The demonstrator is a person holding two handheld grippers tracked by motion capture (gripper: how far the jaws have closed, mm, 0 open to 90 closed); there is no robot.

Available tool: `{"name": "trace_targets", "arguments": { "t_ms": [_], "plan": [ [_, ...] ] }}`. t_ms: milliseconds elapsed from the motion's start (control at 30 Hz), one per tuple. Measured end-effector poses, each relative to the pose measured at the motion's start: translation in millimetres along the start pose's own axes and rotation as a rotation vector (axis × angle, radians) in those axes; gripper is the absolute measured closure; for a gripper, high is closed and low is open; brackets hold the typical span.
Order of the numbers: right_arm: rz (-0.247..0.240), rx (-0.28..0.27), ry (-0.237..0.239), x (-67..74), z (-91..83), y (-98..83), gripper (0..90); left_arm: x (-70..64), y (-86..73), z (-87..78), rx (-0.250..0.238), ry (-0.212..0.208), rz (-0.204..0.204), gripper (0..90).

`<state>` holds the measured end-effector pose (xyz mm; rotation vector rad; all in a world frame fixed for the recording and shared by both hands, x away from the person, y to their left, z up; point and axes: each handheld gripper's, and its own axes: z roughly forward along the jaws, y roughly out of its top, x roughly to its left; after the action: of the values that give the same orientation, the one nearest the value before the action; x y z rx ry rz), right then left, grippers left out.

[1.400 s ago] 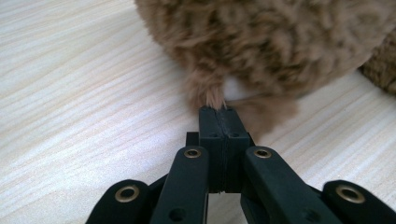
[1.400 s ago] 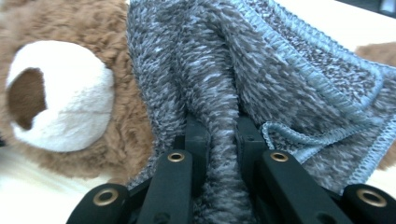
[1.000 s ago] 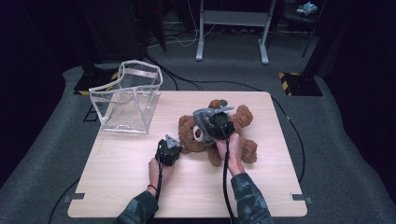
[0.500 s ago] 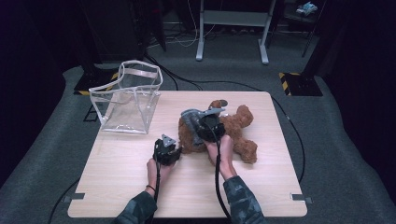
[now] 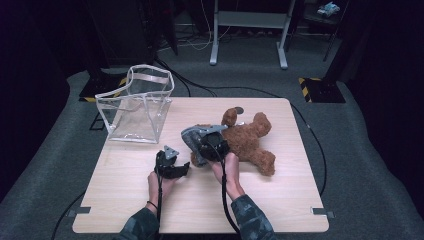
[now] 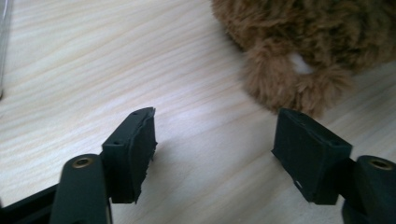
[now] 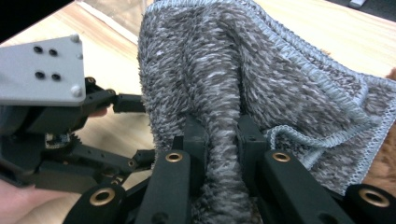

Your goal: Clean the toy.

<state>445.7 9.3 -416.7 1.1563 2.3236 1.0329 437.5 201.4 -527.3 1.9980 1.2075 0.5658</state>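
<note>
Light wood table [image 5: 280, 200] on grey carpet floor [image 5: 370, 165]; dark room; metal stand [image 5: 248, 20] beyond far edge; black cables [image 5: 200, 90].

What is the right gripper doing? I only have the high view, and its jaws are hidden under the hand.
Observer: The right gripper is shut on a fold of the grey towel.
Operator: And the left gripper, is it holding anything?
Observer: No. The left gripper is open over bare table; its jaws have just been opening, with nothing between them.
Operator: What lies ahead of the left jaws?
Observer: The teddy bear, with a small white patch in its brown fur, apart from the pads.
</note>
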Motion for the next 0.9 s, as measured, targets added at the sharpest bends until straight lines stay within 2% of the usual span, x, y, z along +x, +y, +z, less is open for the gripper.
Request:
{"name": "trace_targets", "arguments": {
  "t_ms": [33,100,167,200,300,333,367,433,467,533,567,633,667,733,800,833,900],
  "plan": [
    [0.014,0.017,0.009,1.5,3.3,-1.4,78.6,0.1,-0.1,0.3,-0.003,0.002,-0.004,27.2],
    [-0.003,0.035,0.007,1.7,9.3,-4.7,78.6,4.7,-2.0,-2.4,-0.014,-0.005,-0.034,25.9],
    [0.018,0.054,0.024,1.4,19.4,-10.8,78.7,6.9,-2.0,-2.1,-0.016,-0.010,-0.051,25.0],
    [0.023,0.085,0.031,1.7,27.4,-14.6,78.8,6.7,-1.8,-1.9,-0.010,-0.010,-0.043,24.8],
    [0.017,0.132,0.051,6.1,43.3,-26.9,78.8,6.0,-2.0,-2.4,-0.009,-0.006,-0.029,24.0],
    [0.010,0.148,0.052,7.6,48.2,-30.9,78.8,5.7,-2.2,-2.0,-0.018,0.000,-0.040,23.5],
    [0.027,0.160,0.065,8.4,52.1,-34.7,78.7,6.1,-2.2,-2.7,-0.015,-0.003,-0.038,23.3],
    [0.024,0.178,0.072,9.2,54.4,-38.8,78.6,5.6,-2.4,-2.5,-0.009,-0.001,-0.036,22.3],
    [0.033,0.171,0.077,8.5,51.6,-38.4,78.5,5.2,-2.4,-2.8,-0.010,0.000,-0.031,22.1],
    [0.031,0.129,0.093,4.5,34.4,-31.0,78.4,5.6,-2.1,-2.4,-0.004,0.004,-0.029,22.0],
    [0.030,0.101,0.084,3.2,23.9,-25.6,78.3,4.8,-2.2,-2.1,-0.008,0.000,-0.036,22.0],
    [0.039,0.034,0.062,-3.5,2.0,-14.3,78.3,4.1,-2.1,-1.8,-0.008,0.008,-0.029,21.4],
    [0.042,0.006,0.031,-9.1,-7.6,-9.2,78.3,4.0,-2.0,-2.1,-0.002,0.008,-0.025,20.9],
    [0.080,-0.031,-0.024,-24.7,-20.5,-1.9,78.1,4.1,-1.9,-2.1,-0.005,0.010,-0.021,20.7],
    [0.132,-0.049,-0.083,-43.6,-24.6,-0.4,78.1,3.9,-2.0,-1.9,-0.007,0.010,-0.027,20.7],
    [0.156,-0.029,-0.107,-50.9,-23.1,-1.3,78.0,3.8,-2.0,-1.6,-0.010,0.010,-0.026,20.7],
    [0.197,0.000,-0.115,-61.1,-16.7,-6.9,78.0,2.9,-1.5,-1.2,-0.003,0.011,-0.014,20.7]
  ]
}}
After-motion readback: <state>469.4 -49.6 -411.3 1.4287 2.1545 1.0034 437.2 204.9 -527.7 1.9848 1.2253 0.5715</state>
